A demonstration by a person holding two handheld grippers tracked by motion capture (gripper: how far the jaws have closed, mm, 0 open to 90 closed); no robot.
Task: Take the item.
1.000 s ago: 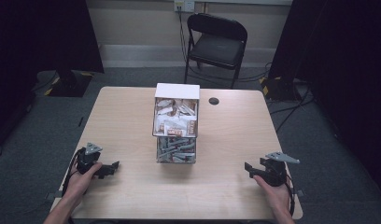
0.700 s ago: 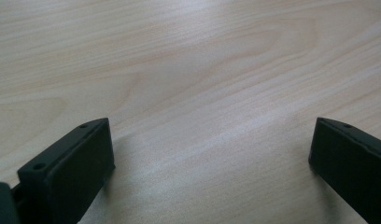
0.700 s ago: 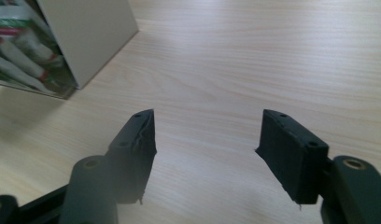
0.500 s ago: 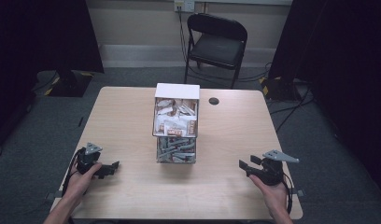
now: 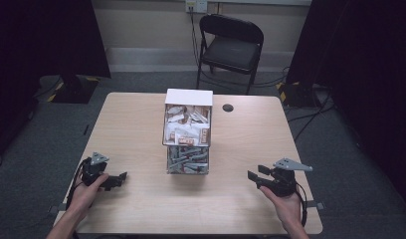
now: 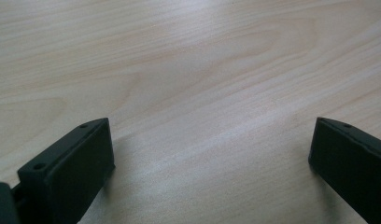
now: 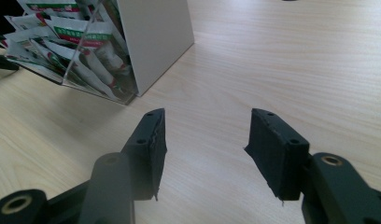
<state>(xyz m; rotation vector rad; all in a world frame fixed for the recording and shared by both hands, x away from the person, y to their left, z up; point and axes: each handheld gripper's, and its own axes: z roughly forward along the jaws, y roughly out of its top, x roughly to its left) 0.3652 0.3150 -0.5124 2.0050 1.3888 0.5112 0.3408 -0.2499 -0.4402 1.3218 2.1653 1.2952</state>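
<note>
A white two-tier dispenser box [image 5: 188, 130] with clear fronts stands at the table's centre, full of small sachets [image 5: 186, 124]. In the right gripper view its clear lower bin of sachets [image 7: 81, 51] lies ahead to the upper left. My left gripper [image 5: 119, 179] rests low on the table [image 5: 136, 124] near the front left, held by a hand, its jaws wide apart over bare wood [image 6: 207, 93]. My right gripper [image 5: 254, 178] sits at the front right, also in a hand, open with nothing between its fingers [image 7: 151, 140].
A black folding chair [image 5: 231, 47] stands beyond the table's far edge. A small dark round cap [image 5: 228, 107] lies on the table right of the box. Cables run over the grey floor at the right. Dark curtains flank the room.
My right gripper has shifted slightly left, towards the box. The left gripper has stayed in place.
</note>
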